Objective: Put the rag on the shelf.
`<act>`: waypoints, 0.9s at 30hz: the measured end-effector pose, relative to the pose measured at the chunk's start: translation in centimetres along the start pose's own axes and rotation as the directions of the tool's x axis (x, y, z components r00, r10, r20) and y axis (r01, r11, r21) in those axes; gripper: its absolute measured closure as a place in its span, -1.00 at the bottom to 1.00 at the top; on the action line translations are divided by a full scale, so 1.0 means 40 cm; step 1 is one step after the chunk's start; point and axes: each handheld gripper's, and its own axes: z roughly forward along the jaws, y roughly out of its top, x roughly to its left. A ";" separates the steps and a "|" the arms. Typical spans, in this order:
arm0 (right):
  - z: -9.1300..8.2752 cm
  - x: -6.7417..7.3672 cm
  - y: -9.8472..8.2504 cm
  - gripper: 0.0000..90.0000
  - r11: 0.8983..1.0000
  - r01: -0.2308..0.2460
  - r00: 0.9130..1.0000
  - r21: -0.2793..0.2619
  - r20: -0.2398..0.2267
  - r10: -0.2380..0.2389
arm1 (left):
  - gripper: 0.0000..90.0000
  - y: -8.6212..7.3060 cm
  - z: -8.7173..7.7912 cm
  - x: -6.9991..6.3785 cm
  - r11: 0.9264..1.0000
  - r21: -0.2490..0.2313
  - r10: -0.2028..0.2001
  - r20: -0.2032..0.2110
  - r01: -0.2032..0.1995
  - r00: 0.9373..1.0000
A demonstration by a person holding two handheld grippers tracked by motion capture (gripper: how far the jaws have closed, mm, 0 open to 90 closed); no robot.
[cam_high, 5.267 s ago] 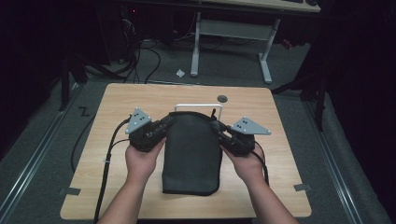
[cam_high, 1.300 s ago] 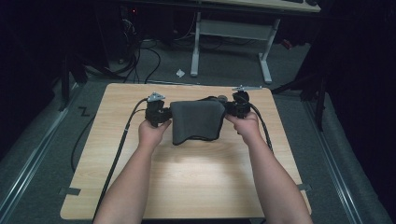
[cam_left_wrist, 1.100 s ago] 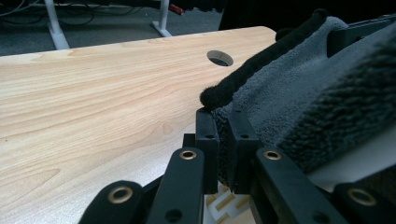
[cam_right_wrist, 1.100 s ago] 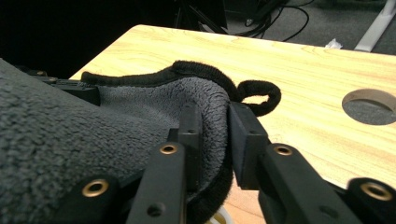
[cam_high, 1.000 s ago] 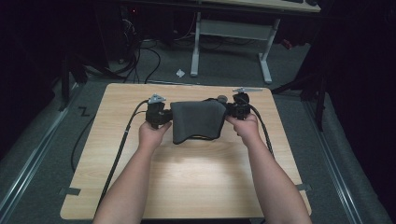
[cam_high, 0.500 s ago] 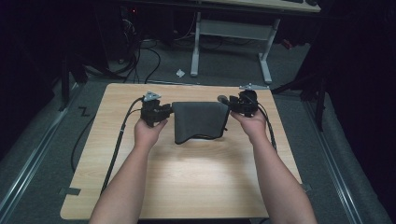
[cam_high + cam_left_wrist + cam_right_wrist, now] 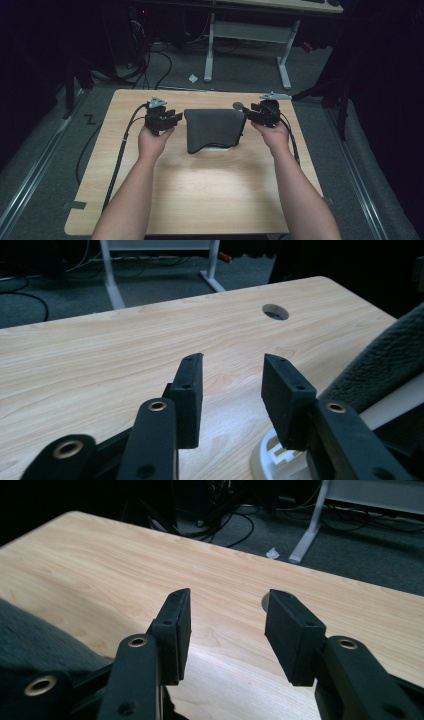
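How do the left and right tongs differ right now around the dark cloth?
The left tongs sit at the dark cloth's left edge; the right tongs sit at its far right corner. The left tongs' jaws have just been opening, with nothing between them; the right tongs' jaws also opened within the last moment and hold nothing. A white stand shows beside the left tongs. Both are open and off the cloth, over the wooden table.

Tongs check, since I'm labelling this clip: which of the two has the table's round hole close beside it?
The right tongs: the round hole lies just off their tips, while the left tongs sit across the dark cloth.
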 end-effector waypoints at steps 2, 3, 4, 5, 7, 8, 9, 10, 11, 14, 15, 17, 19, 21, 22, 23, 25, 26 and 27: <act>-0.004 -0.001 -0.010 0.16 1.000 -0.003 1.000 0.005 0.003 0.003 | 0.27 -0.008 -0.010 0.005 1.000 -0.012 -0.013 -0.009 0.012 1.000; -0.004 -0.001 -0.010 0.16 1.000 -0.003 1.000 0.005 0.003 0.003 | 0.25 -0.008 -0.010 0.005 1.000 -0.012 -0.013 -0.009 0.012 1.000; -0.007 -0.001 -0.014 0.16 1.000 -0.003 1.000 0.000 0.007 0.003 | 0.25 -0.011 -0.014 0.007 1.000 -0.009 -0.008 -0.017 0.008 1.000; -0.012 -0.002 -0.018 0.15 1.000 -0.007 1.000 0.009 0.004 0.007 | 0.24 -0.017 -0.023 0.013 1.000 -0.001 -0.006 -0.024 0.006 1.000; -0.014 -0.002 -0.021 0.15 1.000 -0.008 1.000 0.015 0.006 0.008 | 0.24 -0.021 -0.027 0.016 1.000 0.004 -0.012 -0.020 0.012 1.000; -0.019 0.000 -0.028 0.15 1.000 -0.011 1.000 -0.002 0.011 0.011 | 0.24 -0.025 -0.032 0.019 1.000 0.008 -0.014 -0.019 0.014 1.000; -0.021 0.001 -0.032 0.15 1.000 -0.012 1.000 -0.009 0.011 0.012 | 0.24 -0.030 -0.036 0.019 1.000 0.013 -0.011 -0.022 0.011 1.000; -0.022 0.001 -0.035 0.15 1.000 -0.012 1.000 -0.005 0.012 0.013 | 0.24 -0.039 -0.044 0.020 1.000 0.023 -0.002 -0.027 0.003 1.000; -0.024 0.003 -0.039 0.15 1.000 -0.010 1.000 -0.004 0.013 0.011 | 0.23 -0.043 -0.049 0.021 1.000 0.024 -0.001 -0.029 0.001 1.000; -0.028 0.006 -0.045 0.13 1.000 -0.003 1.000 0.003 0.013 0.003 | 0.20 -0.051 -0.059 0.023 1.000 0.024 -0.004 -0.030 0.005 1.000; -0.033 0.010 -0.052 0.17 1.000 0.012 1.000 0.009 0.019 -0.012 | 0.19 -0.056 -0.065 0.024 1.000 0.020 -0.013 -0.025 0.014 1.000; -0.038 0.013 -0.055 0.18 1.000 0.020 1.000 0.006 0.024 -0.020 | 0.18 -0.067 -0.075 0.024 1.000 0.019 -0.023 -0.015 0.023 1.000; -0.056 0.022 -0.068 0.20 0.999 0.039 0.999 -0.021 0.037 -0.038 | 0.17 -0.087 -0.092 0.020 1.000 0.012 -0.024 -0.010 0.024 1.000; -0.061 0.024 -0.070 0.18 0.999 0.046 0.998 -0.014 0.040 -0.046 | 0.16 -0.095 -0.097 0.018 0.999 0.011 -0.030 -0.007 0.030 1.000; -0.068 0.027 -0.073 0.18 0.999 0.044 0.999 -0.014 0.033 -0.043 | 0.16 -0.103 -0.102 0.017 0.999 0.013 -0.034 -0.001 0.034 0.999; -0.076 0.031 -0.076 0.17 0.999 0.049 0.998 -0.023 0.028 -0.048 | 0.15 -0.113 -0.109 0.014 0.999 0.020 -0.036 0.004 0.036 0.999; -0.105 0.047 -0.088 0.21 0.996 0.074 0.997 -0.046 0.041 -0.072 | 0.14 -0.137 -0.127 0.003 0.999 0.024 -0.039 0.022 0.039 0.999; -0.105 0.047 -0.088 0.21 0.996 0.074 0.997 -0.046 0.041 -0.072 | 0.14 -0.137 -0.127 0.003 0.999 0.024 -0.039 0.022 0.039 0.999; -0.123 0.060 -0.096 0.23 0.994 0.098 0.994 -0.050 0.046 -0.096 | 0.13 -0.155 -0.142 -0.008 0.999 0.021 -0.034 0.033 0.033 0.999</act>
